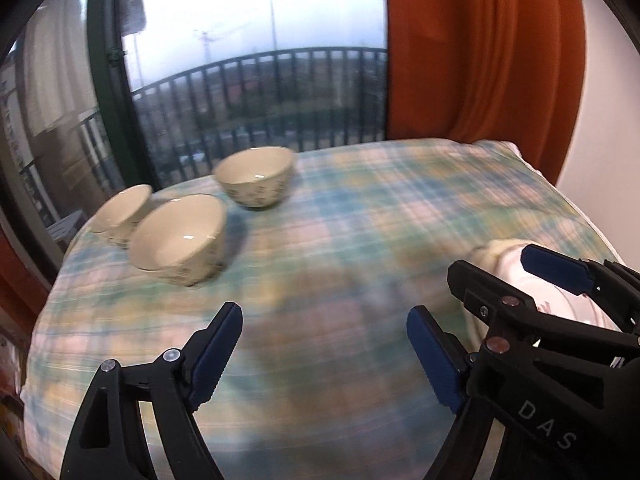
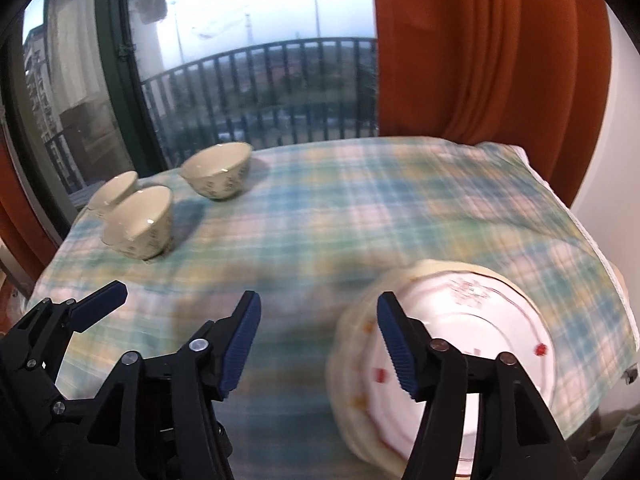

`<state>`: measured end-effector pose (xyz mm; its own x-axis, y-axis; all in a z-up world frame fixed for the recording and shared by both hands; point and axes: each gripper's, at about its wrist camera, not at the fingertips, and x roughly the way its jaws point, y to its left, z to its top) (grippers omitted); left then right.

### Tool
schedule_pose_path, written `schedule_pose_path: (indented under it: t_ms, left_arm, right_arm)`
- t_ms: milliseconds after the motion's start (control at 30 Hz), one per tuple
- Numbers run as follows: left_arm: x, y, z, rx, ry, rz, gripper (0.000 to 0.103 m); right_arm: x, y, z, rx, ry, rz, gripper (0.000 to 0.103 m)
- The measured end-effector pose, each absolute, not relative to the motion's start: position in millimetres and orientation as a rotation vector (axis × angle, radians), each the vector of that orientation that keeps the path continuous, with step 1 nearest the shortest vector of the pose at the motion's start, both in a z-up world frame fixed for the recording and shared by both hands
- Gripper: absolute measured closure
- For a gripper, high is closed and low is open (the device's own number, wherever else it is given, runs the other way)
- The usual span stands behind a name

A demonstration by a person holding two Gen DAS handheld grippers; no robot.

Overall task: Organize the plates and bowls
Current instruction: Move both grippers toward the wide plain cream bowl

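Three cream bowls with small blue patterns stand at the table's far left: one (image 1: 256,176) (image 2: 216,172) farthest back, one (image 1: 180,236) (image 2: 138,220) nearest, one (image 1: 120,208) (image 2: 114,190) at the left edge. A stack of plates (image 2: 460,320) (image 1: 496,252), topped by a white plate with red marks, lies at the near right. My left gripper (image 1: 324,316) hovers open over bare cloth with nothing between its pads. My right gripper (image 2: 320,300) is open too, empty, its right finger (image 2: 396,340) over the stack's left rim. Motion blur smears both views.
A blue, green and pink plaid cloth (image 1: 360,208) covers the table. Behind it are a glass balcony door with a dark green frame (image 1: 108,80) and a railing. An orange curtain (image 1: 480,48) hangs at the back right beside a white wall.
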<state>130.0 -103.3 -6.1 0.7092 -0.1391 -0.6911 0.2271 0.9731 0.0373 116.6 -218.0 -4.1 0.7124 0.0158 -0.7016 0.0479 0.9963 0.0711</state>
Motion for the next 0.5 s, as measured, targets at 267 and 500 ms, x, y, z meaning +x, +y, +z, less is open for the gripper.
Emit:
schedule_pose_path:
  t_ms: [267, 500]
  left_arm:
    - [156.7, -42.2, 2.2, 0.071, 0.741, -0.106, 0.017]
    - [189.6, 0.1, 3.3, 0.05, 0.725, -0.005, 0.017]
  right_arm:
    - [149.8, -162.3, 5.7, 0.079, 0.761, 0.052, 0.033]
    - [182.8, -111.9, 12.9, 0.018, 0.724, 0.122, 0.033]
